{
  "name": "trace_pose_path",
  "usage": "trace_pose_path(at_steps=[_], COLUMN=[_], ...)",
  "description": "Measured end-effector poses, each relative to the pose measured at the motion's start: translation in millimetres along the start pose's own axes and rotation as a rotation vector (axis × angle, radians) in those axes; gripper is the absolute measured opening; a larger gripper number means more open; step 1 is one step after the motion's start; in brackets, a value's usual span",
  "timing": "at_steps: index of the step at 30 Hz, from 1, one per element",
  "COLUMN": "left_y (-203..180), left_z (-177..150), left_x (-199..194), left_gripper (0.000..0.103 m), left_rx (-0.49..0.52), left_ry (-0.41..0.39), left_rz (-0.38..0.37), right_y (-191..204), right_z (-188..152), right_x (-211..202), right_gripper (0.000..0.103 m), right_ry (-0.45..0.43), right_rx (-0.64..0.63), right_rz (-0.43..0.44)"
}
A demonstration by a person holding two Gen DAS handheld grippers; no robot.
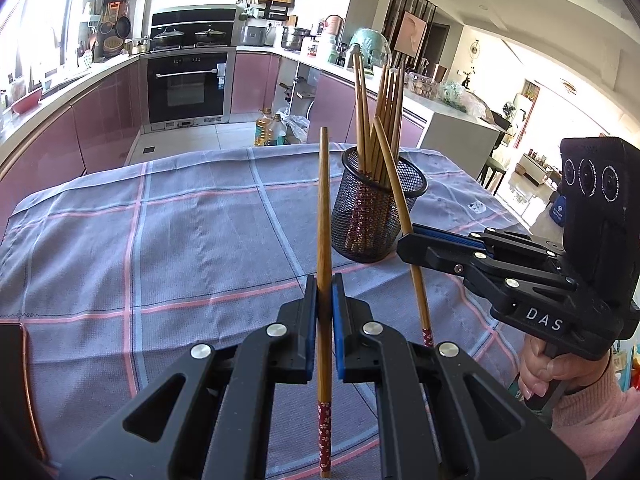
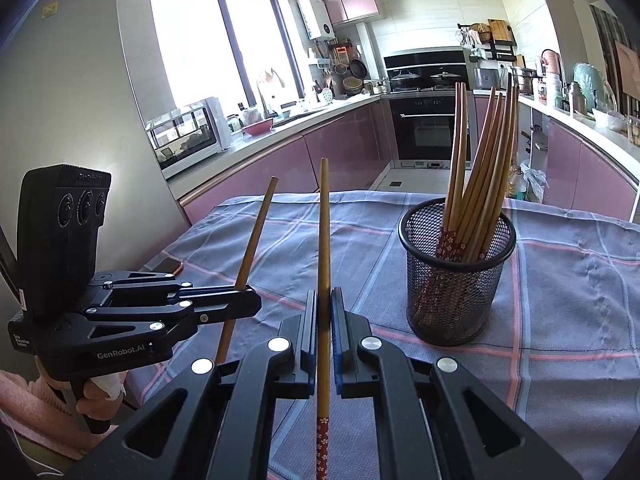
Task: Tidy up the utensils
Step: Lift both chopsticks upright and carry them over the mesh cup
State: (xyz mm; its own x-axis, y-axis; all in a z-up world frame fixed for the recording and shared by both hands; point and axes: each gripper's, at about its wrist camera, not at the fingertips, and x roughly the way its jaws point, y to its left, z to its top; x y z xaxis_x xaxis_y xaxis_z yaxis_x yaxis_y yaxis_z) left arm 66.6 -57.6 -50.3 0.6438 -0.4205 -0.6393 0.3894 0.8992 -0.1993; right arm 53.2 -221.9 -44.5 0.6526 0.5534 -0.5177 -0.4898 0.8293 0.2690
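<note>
My left gripper (image 1: 324,284) is shut on a wooden chopstick (image 1: 323,216) with a red flowered end, held upright above the checked cloth. My right gripper (image 2: 324,300) is shut on a second such chopstick (image 2: 324,240), also upright. Each gripper shows in the other's view: the right gripper (image 1: 408,236) with its chopstick (image 1: 394,184) close to the holder, the left gripper (image 2: 244,292) with its chopstick (image 2: 256,232). A black mesh holder (image 1: 376,208) (image 2: 456,276) stands on the cloth with several chopsticks in it, ahead of both grippers.
The table is covered by a grey cloth (image 1: 160,240) with pink and pale lines. A dark phone-like object (image 2: 170,266) lies at the cloth's left edge. Kitchen counters, an oven and oil bottles (image 1: 270,128) lie beyond the table's far edge.
</note>
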Motion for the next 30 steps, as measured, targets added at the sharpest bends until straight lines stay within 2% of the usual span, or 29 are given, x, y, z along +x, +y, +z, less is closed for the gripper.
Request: trace_pose_path(at_steps=[30], left_y=[-8], left_z=[10], left_x=[-11], left_gripper=[0.008], left_rx=[0.018], left_ry=[-0.045], left_rz=[-0.005], right_y=[10], right_z=[13], right_x=[-16], right_gripper=[0.006], right_ry=[-0.059], right_rx=[-0.017], right_rz=[-0.015])
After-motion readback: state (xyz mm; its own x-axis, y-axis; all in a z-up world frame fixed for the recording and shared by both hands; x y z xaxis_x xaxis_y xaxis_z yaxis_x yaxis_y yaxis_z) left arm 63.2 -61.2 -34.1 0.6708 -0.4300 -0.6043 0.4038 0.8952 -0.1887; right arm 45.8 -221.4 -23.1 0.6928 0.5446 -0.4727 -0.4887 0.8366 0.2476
